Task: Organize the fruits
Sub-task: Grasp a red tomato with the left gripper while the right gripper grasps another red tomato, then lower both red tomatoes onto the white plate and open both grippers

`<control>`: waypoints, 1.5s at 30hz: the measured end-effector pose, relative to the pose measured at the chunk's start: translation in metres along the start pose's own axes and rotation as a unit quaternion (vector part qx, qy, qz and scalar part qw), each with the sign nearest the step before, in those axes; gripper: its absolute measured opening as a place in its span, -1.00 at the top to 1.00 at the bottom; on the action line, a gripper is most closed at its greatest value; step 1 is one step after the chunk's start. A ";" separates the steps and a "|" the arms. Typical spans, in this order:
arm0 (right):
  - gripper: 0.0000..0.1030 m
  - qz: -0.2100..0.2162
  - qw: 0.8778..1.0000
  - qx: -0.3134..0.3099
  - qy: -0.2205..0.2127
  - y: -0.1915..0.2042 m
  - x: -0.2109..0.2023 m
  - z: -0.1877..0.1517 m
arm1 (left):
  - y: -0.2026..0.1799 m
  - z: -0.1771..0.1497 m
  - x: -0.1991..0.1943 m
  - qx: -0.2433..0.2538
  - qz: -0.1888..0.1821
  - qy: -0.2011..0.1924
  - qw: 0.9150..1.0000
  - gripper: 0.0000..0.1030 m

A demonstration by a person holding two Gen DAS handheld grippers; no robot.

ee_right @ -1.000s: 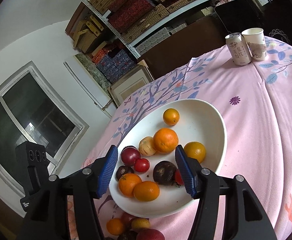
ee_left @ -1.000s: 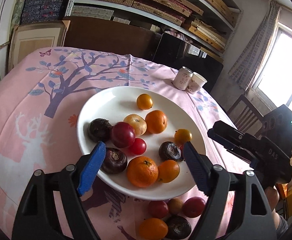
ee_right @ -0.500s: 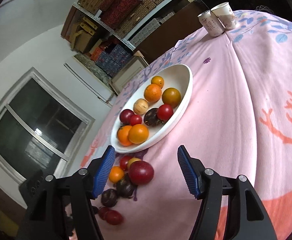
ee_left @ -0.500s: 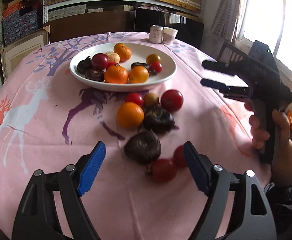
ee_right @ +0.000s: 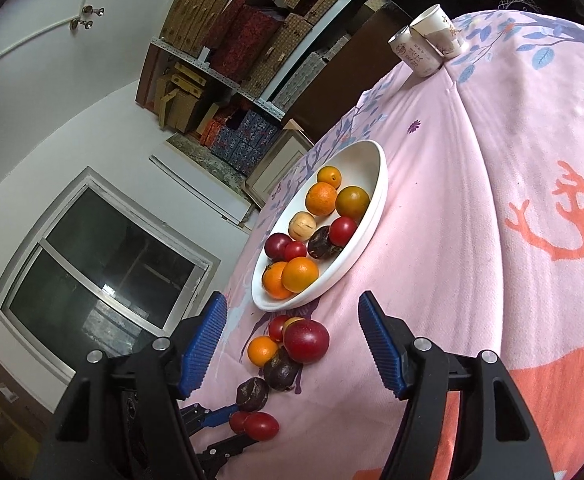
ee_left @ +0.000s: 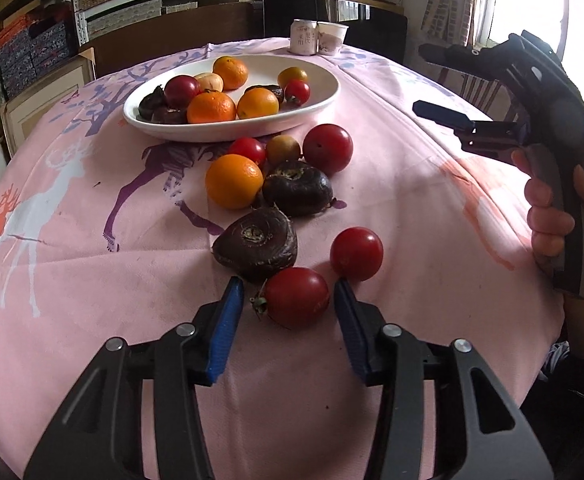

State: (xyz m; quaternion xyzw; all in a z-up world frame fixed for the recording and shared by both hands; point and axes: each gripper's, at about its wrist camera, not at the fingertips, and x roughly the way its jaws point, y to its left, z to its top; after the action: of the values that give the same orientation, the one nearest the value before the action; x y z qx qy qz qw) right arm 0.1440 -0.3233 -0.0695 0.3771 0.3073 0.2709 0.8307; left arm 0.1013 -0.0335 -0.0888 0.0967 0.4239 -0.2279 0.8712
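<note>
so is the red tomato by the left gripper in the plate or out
Out. The red tomato lies on the pink tablecloth, well short of the white plate, between the closing jaws of the left gripper.

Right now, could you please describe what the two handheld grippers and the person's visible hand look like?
Both the left gripper and the right gripper have matte black angular arms with silver pivot screws and ribbed blue pads. Seen from the left wrist view, the right gripper has a black pistol-style handle with a grey strip, held by a bare hand. No cables show.
</note>
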 end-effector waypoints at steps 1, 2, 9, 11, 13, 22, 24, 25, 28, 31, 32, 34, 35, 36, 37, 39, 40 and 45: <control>-0.33 -0.001 1.000 -0.004 0.001 0.002 0.000 -0.001 | 0.000 0.001 0.000 0.001 -0.002 -0.001 1.000 0.11; -0.33 -0.005 1.000 -0.010 0.003 0.004 0.000 -0.002 | 0.000 0.001 0.000 -0.001 -0.006 -0.003 1.000 0.11; -0.31 -0.003 0.990 -0.117 0.074 0.043 0.014 -0.025 | 0.016 -0.002 -0.009 -0.050 -0.035 -0.037 0.997 0.39; -0.29 -0.013 0.982 -0.157 0.103 0.057 0.020 -0.037 | 0.017 -0.002 -0.012 -0.053 -0.031 -0.045 0.997 0.39; -0.26 -0.022 0.971 -0.201 0.131 0.071 0.026 -0.051 | 0.020 -0.003 -0.013 -0.061 -0.033 -0.050 0.996 0.39; -0.11 -0.087 0.917 -0.332 0.202 0.106 0.054 -0.099 | 0.038 -0.004 -0.018 -0.109 -0.046 -0.060 0.991 0.39; -0.02 -0.100 0.910 -0.335 0.221 0.107 0.062 -0.104 | 0.036 -0.005 -0.018 -0.106 -0.044 -0.062 0.991 0.39; 0.05 -0.105 0.908 -0.335 0.229 0.107 0.065 -0.105 | 0.036 -0.005 -0.018 -0.104 -0.044 -0.060 0.992 0.39; 0.28 -0.117 0.904 -0.332 0.243 0.109 0.075 -0.109 | 0.034 -0.005 -0.017 -0.100 -0.042 -0.059 0.992 0.39; 0.39 -0.119 0.909 -0.321 0.238 0.108 0.077 -0.108 | 0.034 -0.005 -0.017 -0.100 -0.044 -0.057 0.992 0.39; 0.39 -0.116 0.911 -0.318 0.236 0.106 0.078 -0.106 | 0.034 -0.005 -0.017 -0.100 -0.044 -0.056 0.992 0.39; 0.39 -0.112 0.917 -0.308 0.226 0.104 0.073 -0.103 | 0.033 -0.005 -0.017 -0.099 -0.044 -0.056 0.993 0.39; 0.39 -0.110 0.921 -0.302 0.220 0.102 0.071 -0.101 | 0.033 -0.005 -0.017 -0.100 -0.043 -0.055 0.993 0.39; 0.39 -0.108 0.924 -0.297 0.215 0.102 0.071 -0.099 | 0.034 -0.006 -0.016 -0.100 -0.042 -0.056 0.993 0.39; 0.39 -0.105 0.926 -0.294 0.211 0.101 0.070 -0.098 | 0.034 -0.006 -0.016 -0.100 -0.042 -0.055 0.993 0.39; 0.39 -0.105 0.929 -0.293 0.203 0.102 0.068 -0.096 | 0.034 -0.006 -0.016 -0.101 -0.042 -0.054 0.993 0.39; 0.39 -0.106 0.929 -0.292 0.201 0.102 0.067 -0.095 | 0.034 -0.006 -0.016 -0.101 -0.041 -0.052 0.993 0.39; 0.39 -0.107 0.933 -0.283 0.196 0.101 0.066 -0.091 | 0.031 -0.004 -0.013 -0.094 -0.035 -0.043 0.994 0.39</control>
State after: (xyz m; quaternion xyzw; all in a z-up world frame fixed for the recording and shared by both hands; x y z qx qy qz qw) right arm 0.1005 -0.1791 -0.0573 0.0310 0.4134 0.3251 0.8500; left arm 0.1069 -0.0005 -0.0815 -0.0108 0.4086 -0.2216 0.8853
